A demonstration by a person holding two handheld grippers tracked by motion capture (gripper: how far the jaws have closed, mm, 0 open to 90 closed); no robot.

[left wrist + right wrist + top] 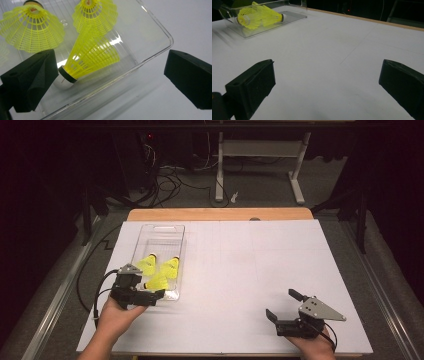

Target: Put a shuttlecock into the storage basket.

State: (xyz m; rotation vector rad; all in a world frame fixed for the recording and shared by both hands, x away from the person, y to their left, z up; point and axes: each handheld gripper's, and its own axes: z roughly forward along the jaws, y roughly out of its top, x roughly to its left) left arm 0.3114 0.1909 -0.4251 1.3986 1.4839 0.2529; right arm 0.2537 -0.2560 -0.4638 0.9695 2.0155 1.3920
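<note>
A clear plastic tray [176,236] lies at the left of the white table and holds three yellow shuttlecocks [159,272]. My left gripper [145,290] hovers at the tray's near end, open. In the left gripper view its jaws stand wide apart around the tray's corner [160,52], and a shuttlecock [92,57] lies on its side just beyond the left jaw, cork toward me. Two more shuttlecocks [32,30] sit behind it. My right gripper [283,304] rests low at the near right of the table, open and with nothing in it. The right gripper view shows the tray [292,16] far off at upper left.
The white sheet [250,265] covers most of the wooden tabletop, whose bare strip [220,214] shows at the far edge. Past the table are white desk legs [298,175] and cables [170,182] on a dark floor. A black cable [97,292] trails from my left gripper.
</note>
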